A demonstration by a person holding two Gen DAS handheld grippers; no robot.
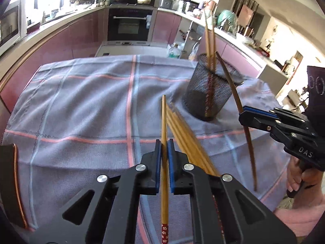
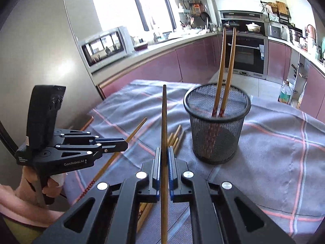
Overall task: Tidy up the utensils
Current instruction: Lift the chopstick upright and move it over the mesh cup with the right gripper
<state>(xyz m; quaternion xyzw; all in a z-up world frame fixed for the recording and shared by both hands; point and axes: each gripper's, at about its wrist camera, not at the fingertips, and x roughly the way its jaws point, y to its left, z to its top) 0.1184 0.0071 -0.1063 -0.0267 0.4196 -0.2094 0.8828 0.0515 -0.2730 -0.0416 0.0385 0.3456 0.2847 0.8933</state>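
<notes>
A black mesh cup stands on the checked cloth with two chopsticks upright in it. My left gripper is shut on a light wooden chopstick with a red flowered end, held just above a bundle of loose chopsticks on the cloth. My right gripper is shut on a darker chopstick, held off the cloth, left of the cup. In the left wrist view the right gripper holds that chopstick tip-up beside the cup's rim.
The grey cloth with pink and blue lines covers the table. A dark board with a copper edge lies at the table's left edge. Kitchen counters and an oven stand beyond. The left gripper shows at the right wrist view's left.
</notes>
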